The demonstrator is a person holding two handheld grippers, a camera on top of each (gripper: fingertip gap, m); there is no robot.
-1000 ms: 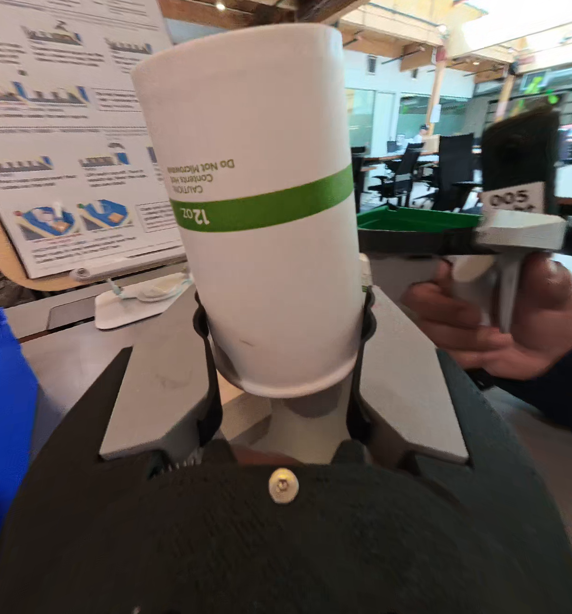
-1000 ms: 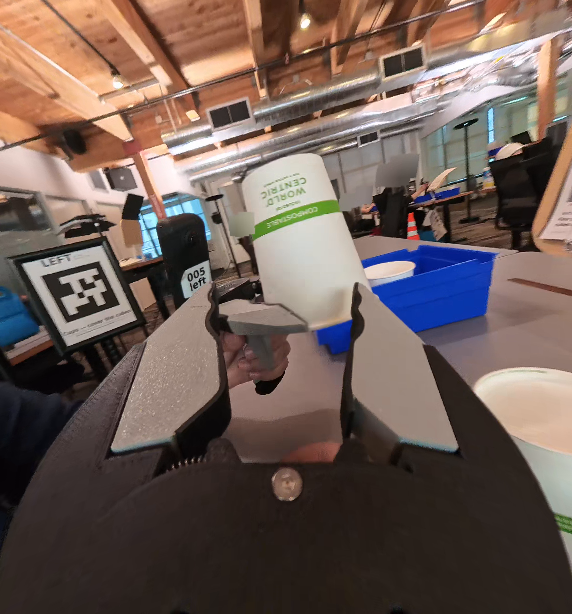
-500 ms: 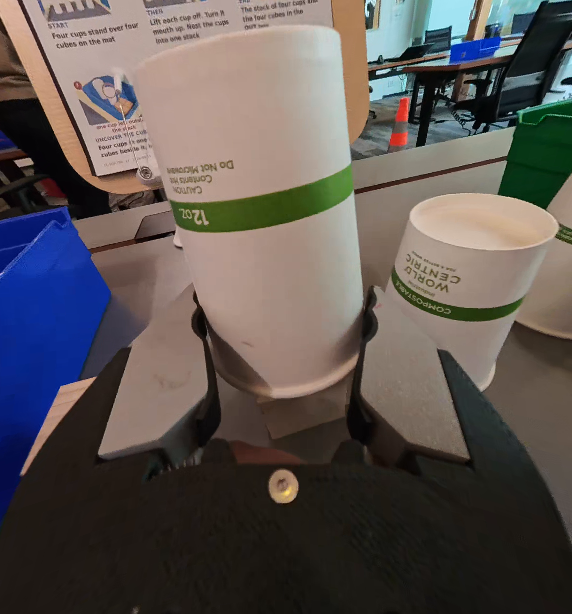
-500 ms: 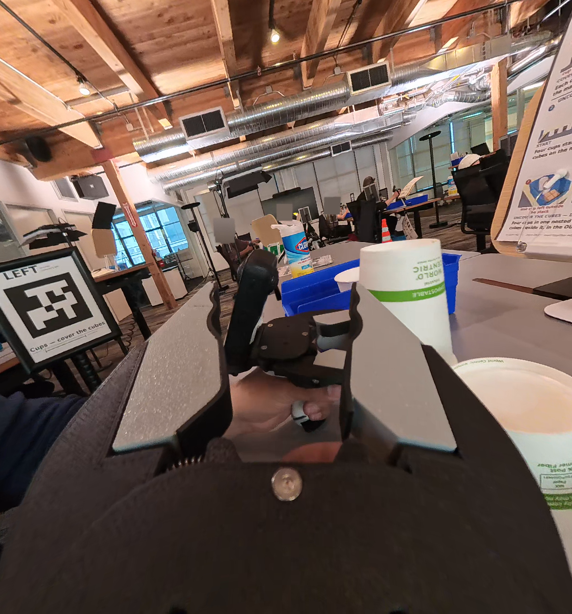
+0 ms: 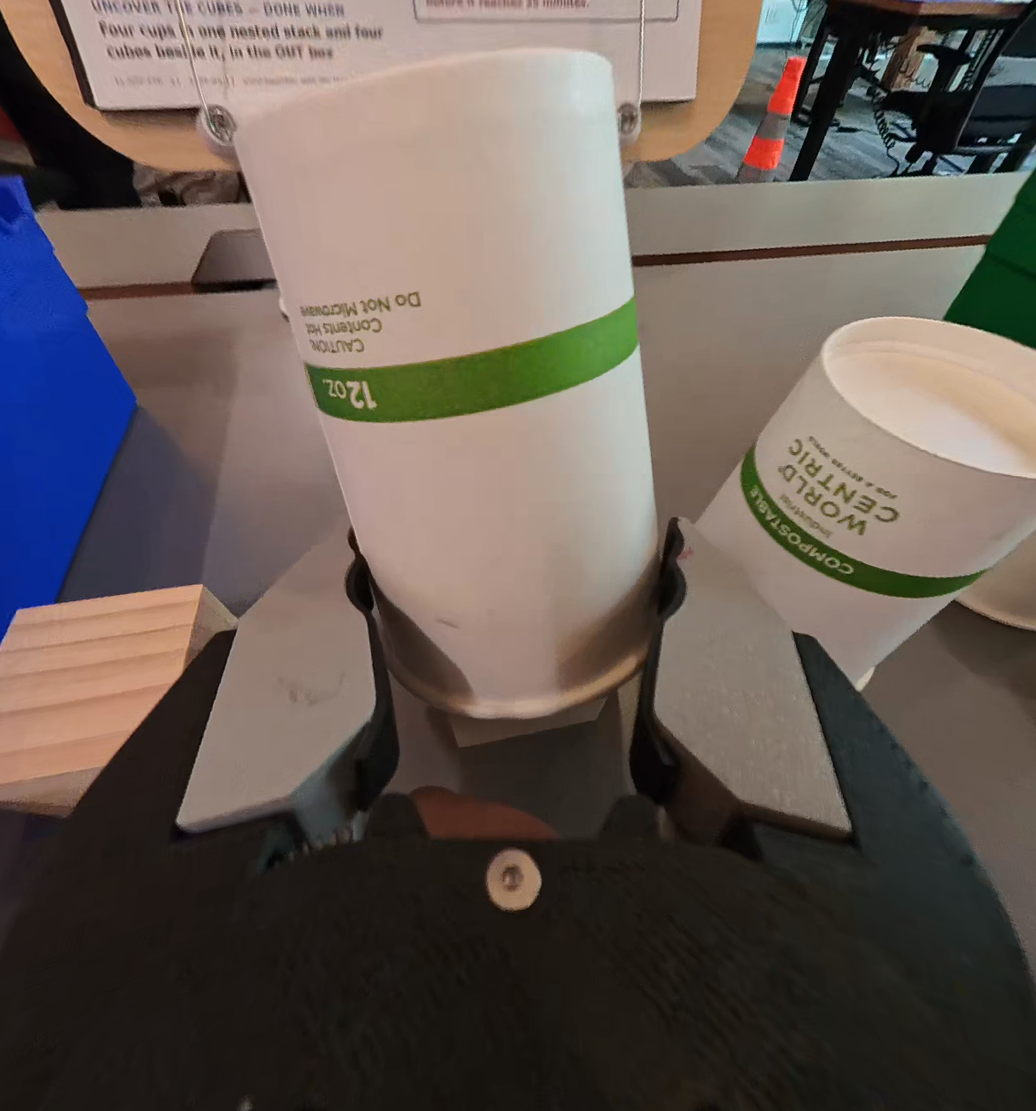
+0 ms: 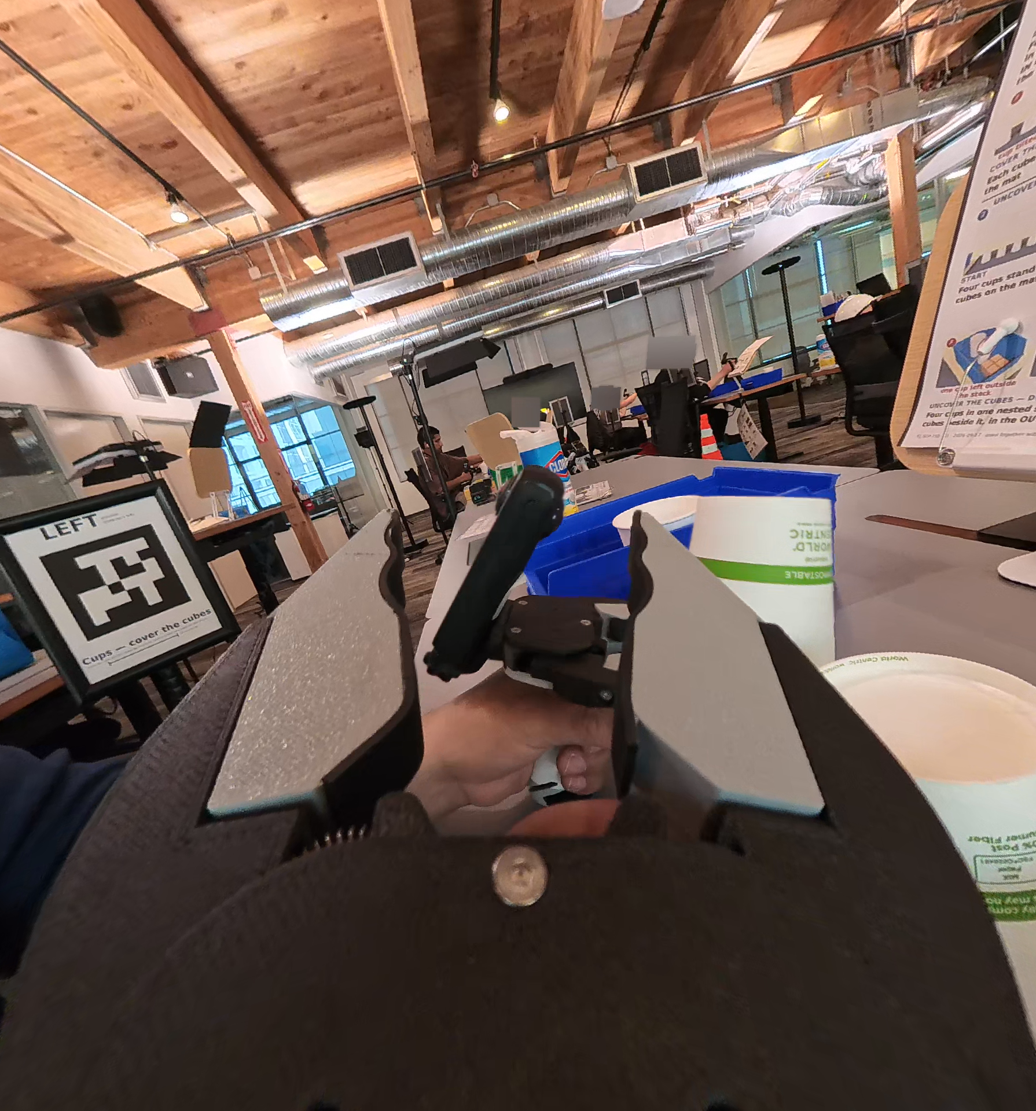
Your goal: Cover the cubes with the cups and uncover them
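- Your left tool (image 5: pixel 512 577) holds a white paper cup with a green band (image 5: pixel 461 361), mouth down, both pads pressed on its lower wall near the rim. A second ago that cup was tipped up in the air with the room behind it; now it has come down, stands close to upright, and its rim hangs just above the grey tabletop (image 5: pixel 714 336).
- A pale corner (image 5: pixel 521 727) shows just under the rim on your side. It may be a cube going under the cup, but too little of it shows to be sure.
- One bare wooden cube (image 5: pixel 76 679) sits just beside the left finger, toward the blue bin (image 5: pixel 28 433) at the tabletop's left edge. It is not covered.
- Two more cups are on the right: the nearer cup (image 5: pixel 888 493) base up, and only the lower part of the further cup (image 5: pixel 1021 607) behind it shows. Whether cubes sit under them is hidden.
- Your right tool (image 6: pixel 515 577) stands wide and holds nothing; through its gap you see only your other hand (image 6: pixel 503 751) on the left tool's handle. Its aim has dropped a little since a second ago, otherwise it waits.
- In my judgement you are at the end of a covering move: the cup needs only to settle flat before you let go, and the cube by the bin comes next.
- Watch the lean: if the rim lands on a cube's edge, the cup will sit crooked.
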